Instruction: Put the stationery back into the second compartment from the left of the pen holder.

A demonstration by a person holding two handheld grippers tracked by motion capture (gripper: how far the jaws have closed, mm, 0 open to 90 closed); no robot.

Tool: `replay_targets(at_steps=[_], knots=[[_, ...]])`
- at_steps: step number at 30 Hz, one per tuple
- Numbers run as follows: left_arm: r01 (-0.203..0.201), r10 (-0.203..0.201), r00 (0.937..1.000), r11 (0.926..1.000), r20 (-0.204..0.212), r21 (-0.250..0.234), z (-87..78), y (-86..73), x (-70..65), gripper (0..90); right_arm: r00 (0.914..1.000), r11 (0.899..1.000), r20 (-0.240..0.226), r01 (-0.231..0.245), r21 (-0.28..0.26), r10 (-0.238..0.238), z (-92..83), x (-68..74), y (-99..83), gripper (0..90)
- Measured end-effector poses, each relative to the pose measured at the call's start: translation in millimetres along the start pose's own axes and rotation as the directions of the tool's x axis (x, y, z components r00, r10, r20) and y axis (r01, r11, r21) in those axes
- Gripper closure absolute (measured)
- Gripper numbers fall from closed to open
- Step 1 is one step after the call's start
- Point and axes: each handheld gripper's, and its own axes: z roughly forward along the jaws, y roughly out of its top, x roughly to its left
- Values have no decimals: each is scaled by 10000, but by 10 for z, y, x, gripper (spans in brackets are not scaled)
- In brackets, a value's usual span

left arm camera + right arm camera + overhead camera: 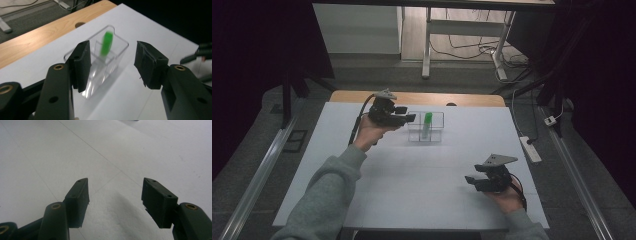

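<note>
A clear plastic box (426, 127) with compartments stands on the white table (412, 170), and a green stick-shaped piece (427, 123) leans upright in it. My left gripper (408, 119) hovers just left of the box, its jaws open and bare. In the left gripper view the clear box (100, 65) lies beyond the parted pads (82, 66), and the green piece (107, 45) is blurred inside it. My right gripper (472, 180) rests near the table's front right, open over bare white surface, its pads (78, 197) wide apart.
A wooden desk edge (422, 98) with a round hole runs behind the white sheet. A power strip (530, 149) lies off the table's right side. Table legs and cables stand on the floor at the back.
</note>
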Motion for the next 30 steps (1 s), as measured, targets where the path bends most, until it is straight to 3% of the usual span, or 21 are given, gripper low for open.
replay_targets(at_steps=[5,13,17,21,30], knots=[[-292,293,9995,9992,-65,267,-215,-359,-64,448,10000,10000,38,-59,-44,60,-29,-21,-20,376],[-52,66,9994,9993,-347,380,-537,-982,-113,437,9998,9998,70,-185,-82,186,-77,-79,-57,366],[-108,134,9982,9989,-580,455,-671,-1231,-155,428,9998,9997,59,-213,-121,213,-89,-95,-64,362],[-125,159,9966,9990,-804,425,-771,-1414,-204,421,9999,9998,33,-168,-133,168,-96,-101,-65,360],[156,-110,9969,9982,-781,581,-818,-1661,-231,383,9999,9997,55,-156,-194,157,-116,-117,-61,355]])
